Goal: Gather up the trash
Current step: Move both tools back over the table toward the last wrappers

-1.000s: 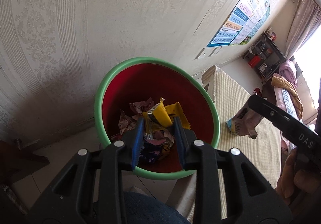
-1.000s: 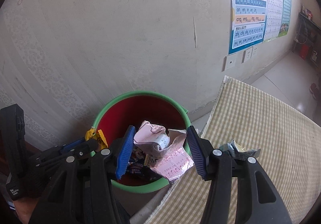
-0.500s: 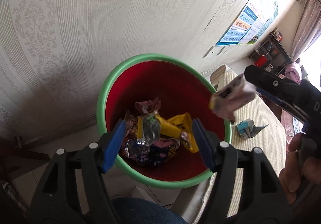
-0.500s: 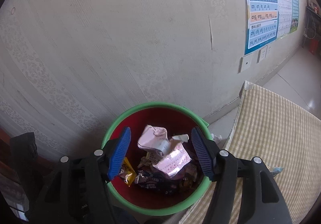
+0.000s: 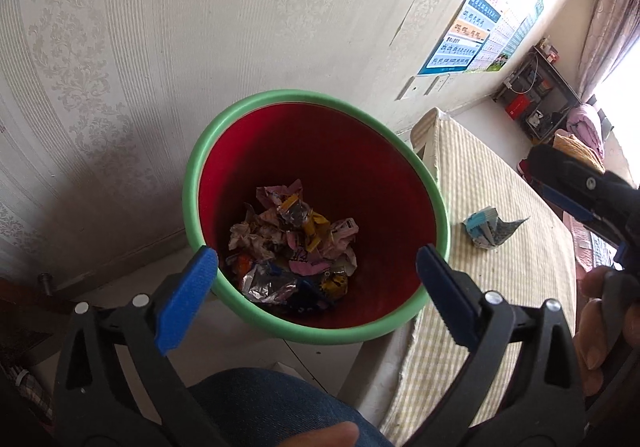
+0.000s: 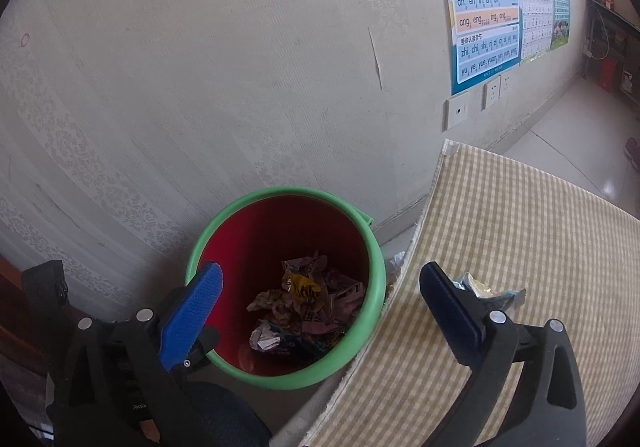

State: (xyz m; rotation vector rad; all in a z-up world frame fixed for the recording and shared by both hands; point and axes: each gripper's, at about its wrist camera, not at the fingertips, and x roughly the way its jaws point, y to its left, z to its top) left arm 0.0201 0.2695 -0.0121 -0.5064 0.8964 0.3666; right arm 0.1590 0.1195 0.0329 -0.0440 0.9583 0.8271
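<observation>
A red bin with a green rim [image 5: 191, 183] stands on the floor against the wall, with a heap of crumpled wrappers [image 5: 292, 243] at its bottom. My left gripper [image 5: 316, 263] hangs over the bin with its jaws opening wide and nothing between them. My right gripper [image 6: 320, 279] also hovers above the bin [image 6: 280, 191] and its trash heap [image 6: 304, 307], jaws opening and empty. A crumpled blue-and-white wrapper [image 5: 490, 233] lies on the checked tablecloth beside the bin, seen behind the right finger in the right wrist view [image 6: 480, 289].
The table with the yellow checked cloth [image 6: 520, 227] borders the bin on the right. A patterned wall with posters [image 6: 484, 7] rises behind. The person's jeans-clad knee [image 5: 272, 399] is below the left gripper. A shelf [image 5: 532, 99] stands far off.
Both grippers opened wide. The yellow wrapper fell from the left one and the pink crumpled paper from the right one, and both now lie in the bin.
</observation>
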